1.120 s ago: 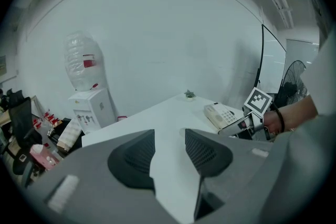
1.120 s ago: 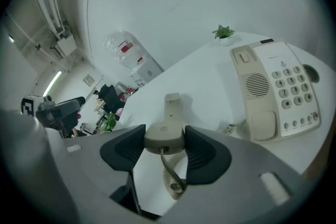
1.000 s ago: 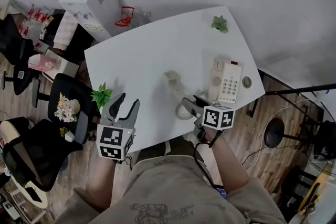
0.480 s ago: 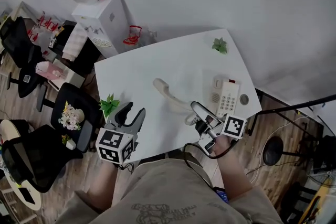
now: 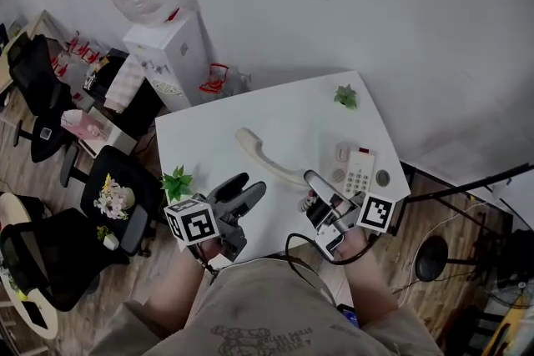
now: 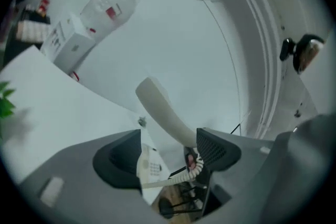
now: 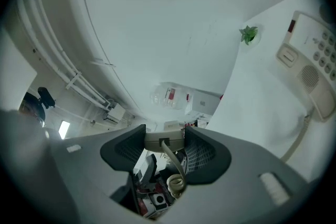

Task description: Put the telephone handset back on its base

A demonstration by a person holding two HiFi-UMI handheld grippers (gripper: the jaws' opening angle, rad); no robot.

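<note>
We find the right gripper (image 7: 164,139) pinching the squared cord end of the handset (image 5: 265,157) between its dark, mesh-textured pads (image 7: 198,153), with a pale coiled cord (image 7: 175,182) leaving that end. The handset is a smooth, cream, curved plastic bar held above the white matte table (image 5: 209,137), apart from the base (image 5: 359,172), a cream rectangular body with a button keypad and a round perforated grille near the table's right edge. The left gripper (image 5: 249,186) has its jaws spread, with nothing between them.
</note>
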